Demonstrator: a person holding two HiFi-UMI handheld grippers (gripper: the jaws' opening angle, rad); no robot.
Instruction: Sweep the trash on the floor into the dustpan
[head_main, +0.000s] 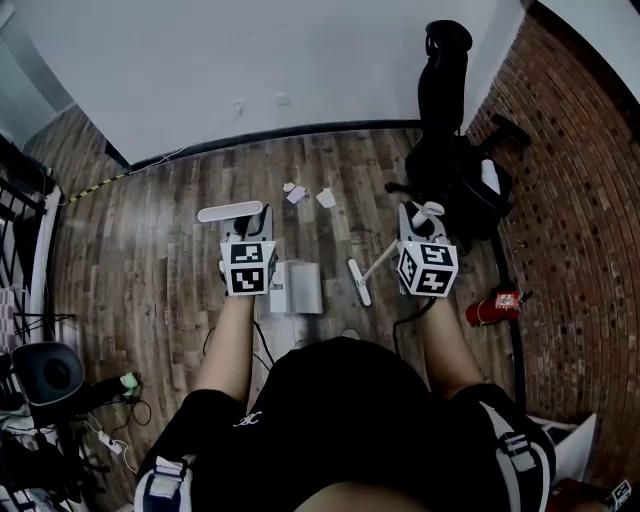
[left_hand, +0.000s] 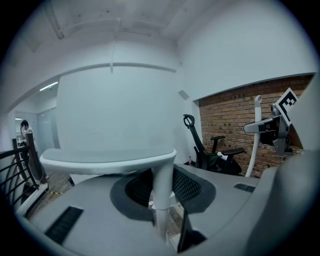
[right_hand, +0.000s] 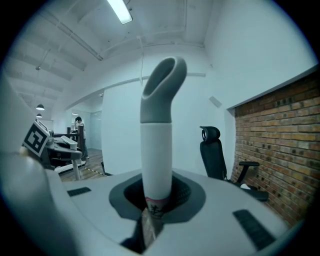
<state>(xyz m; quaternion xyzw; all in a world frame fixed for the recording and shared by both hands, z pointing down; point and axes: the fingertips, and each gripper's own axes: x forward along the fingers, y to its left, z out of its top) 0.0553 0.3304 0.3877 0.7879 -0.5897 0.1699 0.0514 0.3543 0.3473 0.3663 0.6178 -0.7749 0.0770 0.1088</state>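
Trash (head_main: 297, 192) lies on floor (head_main: 180, 250) beyond dustpan (head_main: 298, 288), well apart. Left hand-held gripper (head_main: 252, 232) closed on dustpan handle (left_hand: 161, 200), right hand-held gripper (head_main: 420, 228) on broom handle (right_hand: 156, 150). Risk: brisk strokes scatter light scraps past pan.

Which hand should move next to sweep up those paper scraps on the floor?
Probably right: the right tool grips the broom; the left tool only holds the dustpan, short of the scraps.
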